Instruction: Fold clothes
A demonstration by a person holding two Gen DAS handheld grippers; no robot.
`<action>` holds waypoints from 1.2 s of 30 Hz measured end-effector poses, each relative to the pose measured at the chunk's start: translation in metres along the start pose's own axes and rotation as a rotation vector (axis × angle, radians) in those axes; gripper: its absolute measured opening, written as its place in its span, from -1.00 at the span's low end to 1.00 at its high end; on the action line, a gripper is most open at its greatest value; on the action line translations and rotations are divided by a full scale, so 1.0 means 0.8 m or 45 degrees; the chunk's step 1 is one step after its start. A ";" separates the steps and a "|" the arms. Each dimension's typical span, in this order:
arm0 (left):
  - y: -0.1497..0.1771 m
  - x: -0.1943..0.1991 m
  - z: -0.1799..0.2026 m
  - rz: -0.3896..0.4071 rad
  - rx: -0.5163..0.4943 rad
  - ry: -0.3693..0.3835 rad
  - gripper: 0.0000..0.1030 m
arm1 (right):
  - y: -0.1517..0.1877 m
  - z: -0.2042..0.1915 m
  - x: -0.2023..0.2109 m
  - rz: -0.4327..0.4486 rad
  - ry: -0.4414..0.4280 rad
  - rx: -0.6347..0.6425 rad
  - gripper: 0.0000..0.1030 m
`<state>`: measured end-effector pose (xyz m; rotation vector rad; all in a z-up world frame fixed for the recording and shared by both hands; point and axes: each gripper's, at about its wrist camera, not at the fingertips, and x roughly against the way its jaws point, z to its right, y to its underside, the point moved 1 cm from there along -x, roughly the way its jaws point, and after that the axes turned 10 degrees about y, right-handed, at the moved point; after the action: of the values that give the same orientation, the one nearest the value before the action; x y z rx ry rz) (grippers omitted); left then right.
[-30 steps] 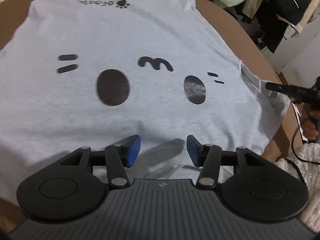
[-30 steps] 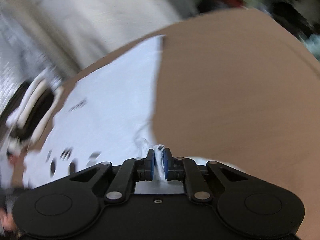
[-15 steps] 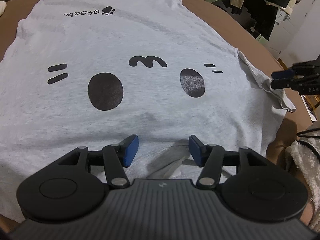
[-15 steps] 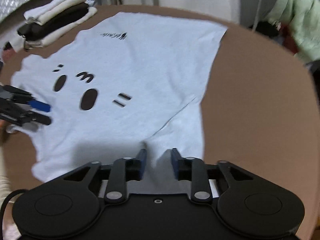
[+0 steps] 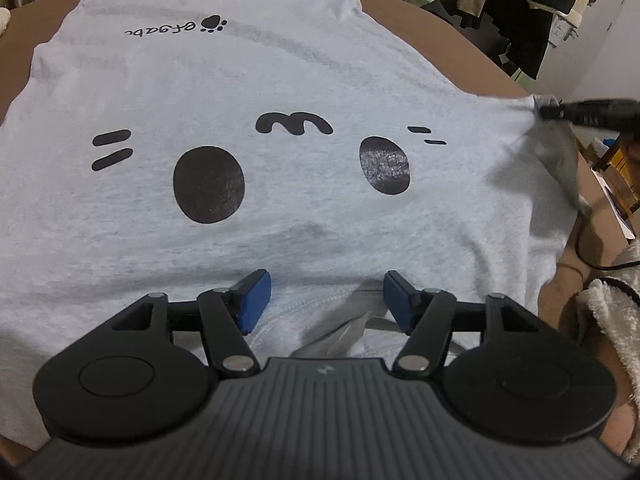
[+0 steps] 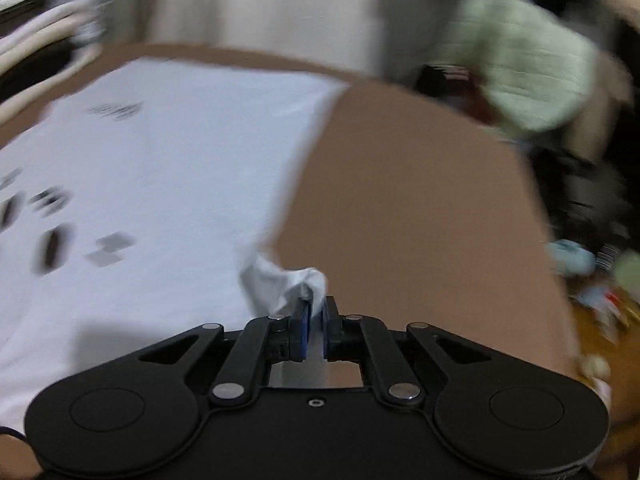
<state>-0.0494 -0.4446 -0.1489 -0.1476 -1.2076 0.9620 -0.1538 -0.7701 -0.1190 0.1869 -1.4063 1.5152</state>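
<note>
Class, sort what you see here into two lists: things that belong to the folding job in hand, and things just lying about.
Belonging to the job:
- pale grey cotton T-shirt with black cartoon face
- right tool, shut on the shirt's sleeve
- left tool, open over the collar
- brown table

Just lying about:
- crumpled green quilted cloth
- stacked folded clothes
- dark hanging clothes

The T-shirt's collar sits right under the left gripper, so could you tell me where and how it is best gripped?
I would take the ribbed front edge of the collar, coming down from above. The T-shirt lies flat on the table, and the collar's raised rim gives the open left gripper an edge to pinch. The right gripper already pinches the sleeve.
</note>
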 end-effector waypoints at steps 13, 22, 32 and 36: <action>-0.041 0.079 -0.039 0.104 0.049 -0.283 0.49 | -0.037 0.041 -0.015 -0.059 0.046 -0.604 -0.03; -0.088 0.192 -0.235 0.091 0.336 -0.912 0.78 | -0.100 -0.150 0.034 0.012 -0.600 -0.585 0.08; -0.033 0.177 -0.329 0.029 0.568 -0.606 0.61 | -0.049 -0.330 0.067 -0.036 -0.942 -0.084 0.08; -0.051 0.167 -0.289 0.072 0.343 -0.653 -0.89 | -0.040 -0.369 0.080 -0.063 -1.087 -0.111 0.08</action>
<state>0.1698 -0.2895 -0.1213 0.2985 -1.5268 1.2467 -0.0142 -0.5014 -0.1446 0.8849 -2.0962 1.3767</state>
